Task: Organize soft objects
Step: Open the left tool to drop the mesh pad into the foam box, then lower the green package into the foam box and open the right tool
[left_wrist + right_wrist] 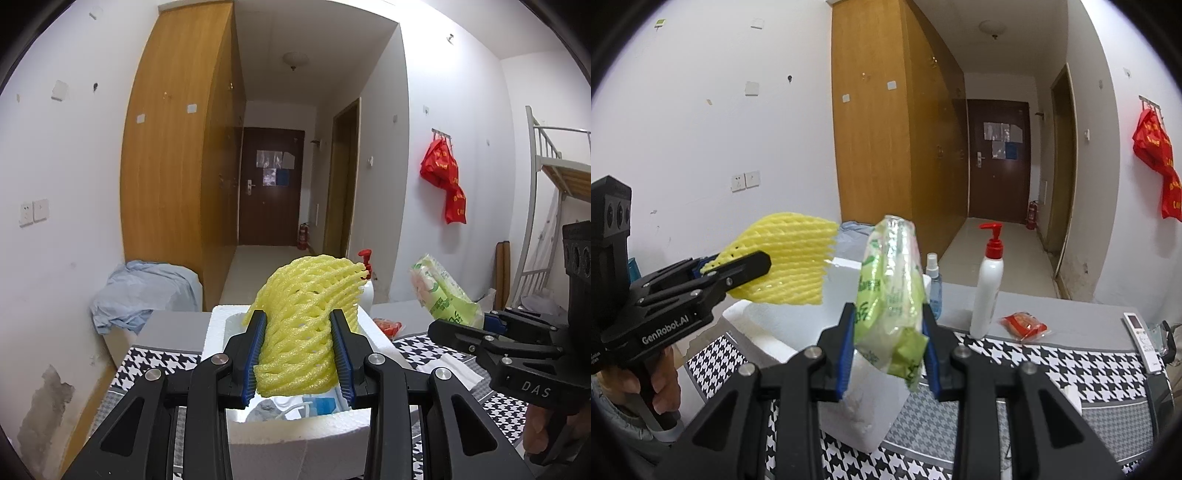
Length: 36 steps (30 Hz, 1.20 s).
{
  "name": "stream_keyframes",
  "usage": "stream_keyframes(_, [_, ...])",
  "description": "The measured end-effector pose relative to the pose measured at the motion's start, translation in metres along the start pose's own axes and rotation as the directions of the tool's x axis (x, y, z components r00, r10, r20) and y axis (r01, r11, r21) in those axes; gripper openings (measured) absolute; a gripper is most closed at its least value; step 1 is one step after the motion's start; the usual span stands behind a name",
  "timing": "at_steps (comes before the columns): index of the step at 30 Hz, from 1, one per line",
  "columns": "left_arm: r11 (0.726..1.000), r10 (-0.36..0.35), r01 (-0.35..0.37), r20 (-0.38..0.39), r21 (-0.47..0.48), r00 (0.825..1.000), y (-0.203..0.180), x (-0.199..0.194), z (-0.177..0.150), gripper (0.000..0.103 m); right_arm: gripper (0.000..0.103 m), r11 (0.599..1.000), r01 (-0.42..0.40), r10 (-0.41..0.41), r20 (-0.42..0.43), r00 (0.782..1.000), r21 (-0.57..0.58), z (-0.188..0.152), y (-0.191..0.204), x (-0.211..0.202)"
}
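1. Left tongs [298,350] are clamped on a yellow foam net sleeve [306,314]; we see its mesh squeezed between the blue pads, the free end fanning upward.
2. The sleeve hangs directly above the white foam box [295,435], clear of its rim. Inside the box we make out a few pale and blue items, too hidden by the sleeve to identify.
3. Right tongs [889,347] grip a green-and-clear plastic pack [892,295], held roughly upright; its lower corner droops below the pads.
4. The pack sits over the near right corner of the foam box [864,406], apparently not touching it, though the angle is poor.
5. The box stands on the houndstooth-covered desk [1052,369].
6. To the right of the box: a white pump bottle with a red top [988,284], a small blue spray bottle [933,284] between it and the box, and a red packet [1025,325] lying flat further right.
7. A white remote control [1143,338] lies well apart from the box, at the desk's far right edge.
8. A hand [663,384] holds the left tool's grip, left of the box.
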<state>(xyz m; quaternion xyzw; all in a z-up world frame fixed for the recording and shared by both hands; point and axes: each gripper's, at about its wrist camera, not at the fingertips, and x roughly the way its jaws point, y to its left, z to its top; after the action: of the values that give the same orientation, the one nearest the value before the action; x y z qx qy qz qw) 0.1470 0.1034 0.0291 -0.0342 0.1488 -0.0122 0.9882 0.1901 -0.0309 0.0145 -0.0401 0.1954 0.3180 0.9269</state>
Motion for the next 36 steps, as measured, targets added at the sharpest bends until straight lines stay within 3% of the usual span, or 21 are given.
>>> stream_keyframes(11, [1.000,0.002,-0.002,-0.042,0.009,0.999,0.006,0.026,0.001,0.037,0.037,1.000,0.027,-0.027,-0.001,1.000,0.005,0.000,-0.002,0.002])
stream_keyframes(13, [1.000,0.004,-0.003,-0.049,0.013,0.999,0.007,0.030,0.000,0.046,0.037,0.999,0.031,-0.031,-0.004,0.999,0.007,-0.001,-0.003,0.003])
stream_keyframes(15, [1.000,0.009,-0.009,-0.048,0.011,0.999,0.005,0.031,0.001,0.070,0.037,0.999,0.035,-0.035,-0.008,0.999,0.008,-0.001,-0.003,0.004])
stream_keyframes(18, [1.000,0.013,-0.013,-0.036,0.006,0.999,0.006,0.029,0.001,0.089,0.037,0.999,0.039,-0.039,-0.011,0.999,0.009,-0.001,-0.004,0.005])
stream_keyframes(21, [0.999,0.036,-0.036,-0.015,0.004,0.999,0.008,0.026,0.000,0.101,0.037,0.999,0.041,-0.040,-0.009,0.999,0.012,-0.001,-0.005,0.004])
stream_keyframes(36, [0.995,0.095,-0.095,0.005,-0.011,0.995,0.022,0.002,-0.004,0.102,0.037,0.999,0.036,-0.036,0.000,0.999,0.007,0.002,0.002,0.001])
